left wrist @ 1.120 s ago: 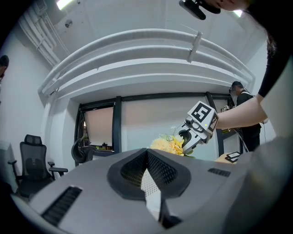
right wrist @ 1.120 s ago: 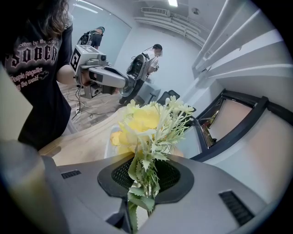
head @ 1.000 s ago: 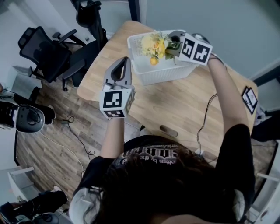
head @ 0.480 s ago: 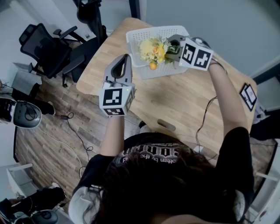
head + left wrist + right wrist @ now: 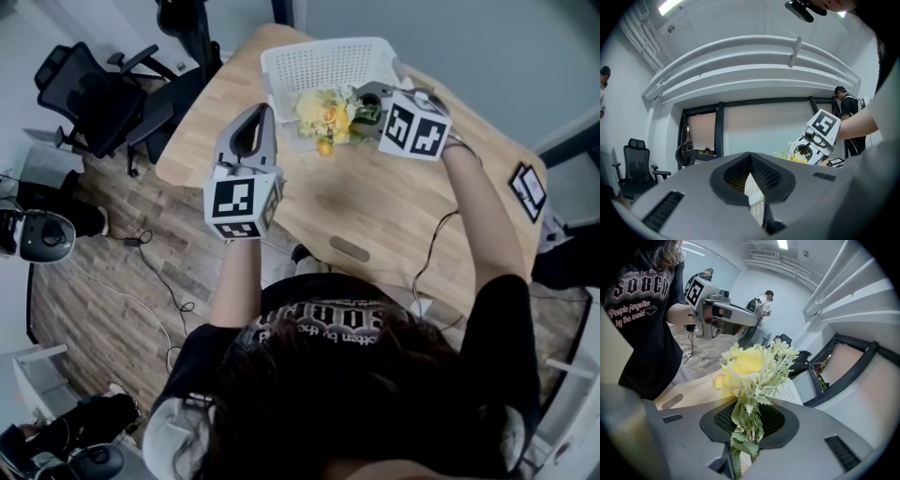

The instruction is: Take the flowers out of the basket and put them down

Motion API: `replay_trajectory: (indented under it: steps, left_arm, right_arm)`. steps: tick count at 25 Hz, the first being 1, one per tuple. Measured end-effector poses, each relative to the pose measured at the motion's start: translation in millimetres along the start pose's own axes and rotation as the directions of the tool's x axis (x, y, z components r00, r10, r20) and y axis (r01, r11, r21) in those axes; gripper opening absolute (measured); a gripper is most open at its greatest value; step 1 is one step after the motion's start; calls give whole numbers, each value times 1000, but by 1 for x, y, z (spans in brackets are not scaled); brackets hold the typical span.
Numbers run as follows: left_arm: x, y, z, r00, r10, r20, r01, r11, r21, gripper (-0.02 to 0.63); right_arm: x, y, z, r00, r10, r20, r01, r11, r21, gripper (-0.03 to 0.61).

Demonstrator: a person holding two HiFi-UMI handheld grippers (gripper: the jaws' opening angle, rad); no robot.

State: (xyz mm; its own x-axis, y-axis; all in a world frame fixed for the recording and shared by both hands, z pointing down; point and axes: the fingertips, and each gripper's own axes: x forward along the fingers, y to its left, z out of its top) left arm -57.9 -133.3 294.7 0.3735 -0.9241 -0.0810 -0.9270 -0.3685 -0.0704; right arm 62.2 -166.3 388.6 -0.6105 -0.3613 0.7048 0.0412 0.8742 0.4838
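Flowers [image 5: 750, 366], a small spray of yellow blooms and saw-edged green leaves, are sitting clamped by the stems between the dark ribbed pads of the right gripper [image 5: 367, 101], with their heads projecting past the jaw tips. In the head view the bunch is hanging at the 6 o'clock rim of the basket [image 5: 323, 66], above the table [image 5: 394, 206]. Whether it is fully clear of that rim cannot be told.

At the flowers' 8 o'clock, the left gripper [image 5: 253, 127] is holding its jaws together with nothing between them.

The spray is looking light and probably artificial. The bundled stems are likely springy and firm enough to pinch, while the petals and thin fronds are soft and would crush or bend under the pads. The low stem cluster, where the grip is sitting, is appearing to be the sound place to hold. A bunch this light could tip or roll when set down.

The basket is showing white perforated plastic, rectangular with flaring walls. The table is presenting pale, smooth wood with rounded corners. A black office chair [image 5: 89, 98] is standing at the table's 10 o'clock.
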Motion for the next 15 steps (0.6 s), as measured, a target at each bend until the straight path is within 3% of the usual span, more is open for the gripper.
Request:
replay_trajectory:
  steps: [15]
  left_arm:
    - [-16, -12, -7, 999, -15, -41, 14, 1000, -8, 2]
  right_arm:
    - [31, 84, -23, 996, 90, -24, -90, 996, 10, 107]
